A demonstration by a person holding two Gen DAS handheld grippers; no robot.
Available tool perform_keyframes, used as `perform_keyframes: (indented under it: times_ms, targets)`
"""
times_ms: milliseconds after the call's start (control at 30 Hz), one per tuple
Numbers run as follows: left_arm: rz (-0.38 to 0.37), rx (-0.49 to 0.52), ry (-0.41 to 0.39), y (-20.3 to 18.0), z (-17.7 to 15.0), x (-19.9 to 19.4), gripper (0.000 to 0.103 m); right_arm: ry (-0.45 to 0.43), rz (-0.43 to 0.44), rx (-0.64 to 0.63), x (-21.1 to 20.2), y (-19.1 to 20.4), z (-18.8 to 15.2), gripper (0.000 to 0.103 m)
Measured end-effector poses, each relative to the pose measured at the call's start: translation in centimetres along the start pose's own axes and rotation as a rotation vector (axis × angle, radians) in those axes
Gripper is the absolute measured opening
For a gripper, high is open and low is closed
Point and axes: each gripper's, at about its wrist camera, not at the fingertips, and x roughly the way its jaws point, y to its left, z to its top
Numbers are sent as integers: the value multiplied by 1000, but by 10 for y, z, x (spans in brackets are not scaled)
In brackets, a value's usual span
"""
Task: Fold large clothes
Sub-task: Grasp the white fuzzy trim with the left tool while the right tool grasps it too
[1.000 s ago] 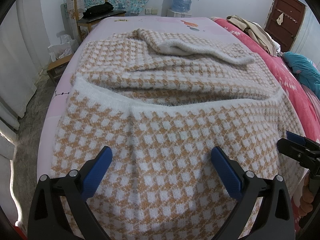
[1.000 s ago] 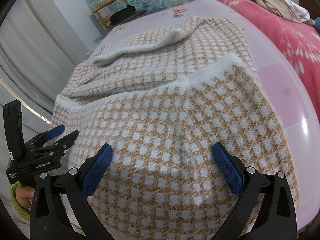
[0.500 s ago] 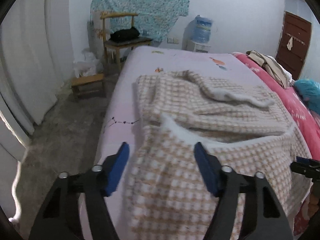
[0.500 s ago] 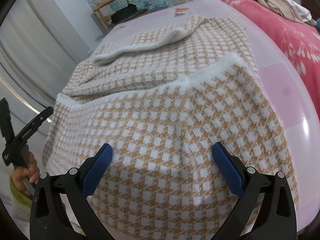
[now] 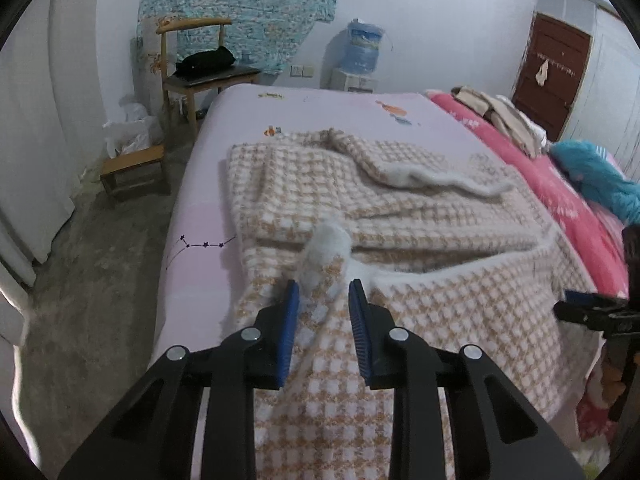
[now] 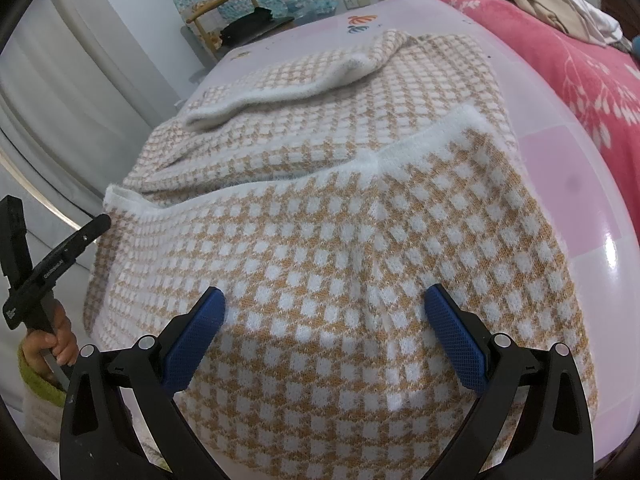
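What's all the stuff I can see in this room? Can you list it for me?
Sweater: one, tan and white check, spread on the bed, partly folded.
Bed: one, pale pink sheet.
Blanket: one, red with white flowers, right side of bed.
Clothes pile: one, beige, on the blanket.
Teal fabric: one, far right on the bed.
Chair: one, wooden, far wall, black bag on seat.
Stool: one, wooden, low, left of the bed.
Water jug: one, blue, far wall.
Door: one, brown, far right.
Left gripper: black with blue pads, closing around a sweater corner.
Right gripper: same colours, open over the sweater.
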Motion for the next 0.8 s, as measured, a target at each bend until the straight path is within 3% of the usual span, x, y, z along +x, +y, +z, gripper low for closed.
perform_keyframes:
  times_ms: [100,400,567,667,733,800]
  targets:
    - [18,-23,27,7,4,10,25,-1,-1,2,0,1,0,95]
    - [-62,-97,71,26,16,30,28,-1,0,0,-1,0,0,95]
    - [-114,-41,62,10,12,21,29,-2,-1,2,-1,1,0,95]
    - [-14,36,89,-4,7,25,30,-3,1,0,-1,1,-1,95]
    - [133,104,136,-14,3,36,30,1,10,-3,-2,0,0,95]
    - [173,128,137,-21,1,39,30,10,21,-10,-5,-1,0,95]
